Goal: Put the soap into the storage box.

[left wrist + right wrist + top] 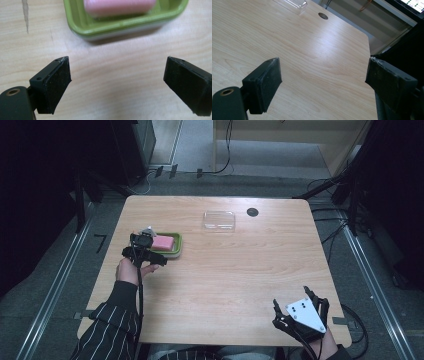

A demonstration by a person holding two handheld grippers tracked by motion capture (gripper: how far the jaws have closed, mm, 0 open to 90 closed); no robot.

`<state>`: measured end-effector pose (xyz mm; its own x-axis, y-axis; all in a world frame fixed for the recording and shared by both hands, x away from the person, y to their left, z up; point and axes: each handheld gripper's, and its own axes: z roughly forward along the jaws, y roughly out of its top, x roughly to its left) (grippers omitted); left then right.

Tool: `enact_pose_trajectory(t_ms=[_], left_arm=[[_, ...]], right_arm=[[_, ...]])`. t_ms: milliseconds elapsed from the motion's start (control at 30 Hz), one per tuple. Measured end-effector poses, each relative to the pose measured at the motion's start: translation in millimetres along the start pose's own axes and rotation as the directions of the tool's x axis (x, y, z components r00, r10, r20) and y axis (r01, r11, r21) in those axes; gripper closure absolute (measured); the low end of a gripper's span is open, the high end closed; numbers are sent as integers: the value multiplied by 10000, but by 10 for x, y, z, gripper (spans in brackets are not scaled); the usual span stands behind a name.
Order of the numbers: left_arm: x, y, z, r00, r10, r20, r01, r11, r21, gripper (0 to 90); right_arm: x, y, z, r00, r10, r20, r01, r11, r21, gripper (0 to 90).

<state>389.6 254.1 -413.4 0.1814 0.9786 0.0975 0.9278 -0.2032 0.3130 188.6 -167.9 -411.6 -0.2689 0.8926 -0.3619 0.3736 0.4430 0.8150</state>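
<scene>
Pink soap (163,242) in green dish (178,251) just beyond wide-open, empty left hand-held gripper (141,251) on surface (240,270).

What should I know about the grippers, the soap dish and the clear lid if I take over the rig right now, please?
Left gripper: open, holding nothing, just short of the green soap dish.
Right gripper: open, holding nothing, at the table's near right corner.
Pink soap bar lies in the dish, at the table's left.
Clear lid lies apart, at the far side near the round hole.
Done: nothing grasped so far.
Left: probably grip the dish and bring dish and lid together.
</scene>
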Motion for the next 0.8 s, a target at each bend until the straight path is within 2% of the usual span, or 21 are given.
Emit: enact_pose_trajectory(t_ms=[100,233,533,800], left_arm=[[9,-81,-12,9998,56,-176,-56,10000,-5,82],[34,-179,-22,9998,50,-172,-48,9999,90,83],[48,-417,-74,10000,69,23,-69,10000,16,83],[87,-582,-78,9999,116,114,-118,9998,169,83]], right_arm=[[1,0,-4,10000,-15,22,15,10000,-17,131],[2,-1,-3,10000,-5,24,5,10000,-26,131],[4,1,0,10000,-7,-2,7,10000,-46,131],[5,5,11,10000,-40,-20,40,10000,-65,131]])
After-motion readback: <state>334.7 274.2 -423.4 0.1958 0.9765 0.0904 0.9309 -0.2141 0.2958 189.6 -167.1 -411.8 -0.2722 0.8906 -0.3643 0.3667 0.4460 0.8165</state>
